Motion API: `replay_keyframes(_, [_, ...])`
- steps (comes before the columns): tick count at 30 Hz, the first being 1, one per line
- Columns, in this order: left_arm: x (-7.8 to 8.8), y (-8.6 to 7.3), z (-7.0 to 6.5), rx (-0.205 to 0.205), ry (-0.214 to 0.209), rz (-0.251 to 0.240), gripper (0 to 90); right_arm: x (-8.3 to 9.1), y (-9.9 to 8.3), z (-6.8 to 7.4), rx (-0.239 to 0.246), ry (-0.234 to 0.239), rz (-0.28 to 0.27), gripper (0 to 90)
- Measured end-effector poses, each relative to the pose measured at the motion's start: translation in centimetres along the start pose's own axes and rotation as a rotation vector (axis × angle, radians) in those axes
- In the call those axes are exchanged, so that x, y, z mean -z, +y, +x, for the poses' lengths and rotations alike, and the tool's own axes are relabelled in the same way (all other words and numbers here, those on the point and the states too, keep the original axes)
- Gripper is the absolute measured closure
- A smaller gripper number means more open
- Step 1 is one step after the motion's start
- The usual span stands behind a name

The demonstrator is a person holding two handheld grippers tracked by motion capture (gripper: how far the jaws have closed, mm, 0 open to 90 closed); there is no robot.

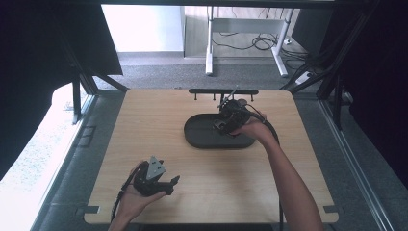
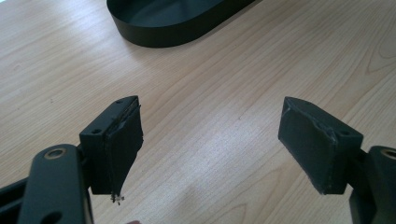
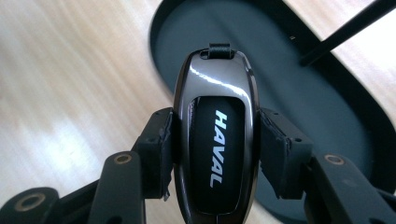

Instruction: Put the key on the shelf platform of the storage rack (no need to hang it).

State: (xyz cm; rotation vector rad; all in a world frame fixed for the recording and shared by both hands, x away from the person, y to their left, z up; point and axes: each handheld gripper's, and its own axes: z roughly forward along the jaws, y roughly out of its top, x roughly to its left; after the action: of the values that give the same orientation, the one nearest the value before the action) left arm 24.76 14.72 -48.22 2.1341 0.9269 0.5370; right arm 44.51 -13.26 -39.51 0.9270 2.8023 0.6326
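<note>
A light wooden desk [image 1: 159,120] stands on grey carpet [image 1: 159,77]. Along its far edge sits a black rack [image 1: 207,91] with small pegs hanging down. Beyond it are the white legs of another table [image 1: 210,53], a tangle of black cables [image 1: 262,42] on the floor, and dark curtains [image 1: 29,48] at both sides.

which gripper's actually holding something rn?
The right gripper: its jaws clamp the HAVAL key fob over the black oval tray. The left gripper is open over bare table.
</note>
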Motion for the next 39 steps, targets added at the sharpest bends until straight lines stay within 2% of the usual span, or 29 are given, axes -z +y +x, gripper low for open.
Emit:
replay_keyframes(3, [0.0, 0.0, 0.0, 0.004, -0.006, -0.004, 22.2, -0.4, 0.3, -0.5, -0.008, 0.009, -0.01, 49.6])
replay_keyframes(7, [0.1, 0.0, 0.1, 0.005, -0.007, 0.0, 22.2, -1.3, 0.7, -0.9, -0.012, 0.01, 0.004, 49.7])
replay_keyframes(12, [0.1, -0.1, 0.2, 0.024, -0.032, -0.012, 22.2, -2.6, 1.1, -1.3, 0.001, -0.001, 0.014, 49.6])
replay_keyframes(16, [0.0, -0.1, 0.2, 0.022, -0.033, -0.008, 22.2, -3.8, 1.3, -1.5, 0.005, -0.004, 0.018, 49.6])
replay_keyframes(21, [-0.1, -0.2, 0.2, 0.016, -0.032, 0.001, 22.2, -5.0, 1.0, -1.7, 0.016, -0.003, 0.035, 49.6])
replay_keyframes(23, [-0.1, -0.2, 0.2, 0.016, -0.032, 0.002, 22.2, -5.5, 0.9, -1.8, 0.035, -0.004, 0.039, 49.6])
replay_keyframes(25, [-0.1, -0.2, 0.2, 0.016, -0.031, 0.003, 22.2, -6.1, 0.7, -1.8, 0.037, -0.012, 0.041, 49.6])
replay_keyframes(34, [-0.2, -0.3, 0.2, 0.015, -0.032, 0.011, 22.2, -7.7, 0.1, -2.2, 0.043, 0.003, 0.041, 49.5])
replay_keyframes(39, [-0.2, -0.3, 0.2, 0.012, -0.032, 0.011, 22.3, -8.5, -0.3, -2.5, 0.052, -0.022, 0.068, 49.4])
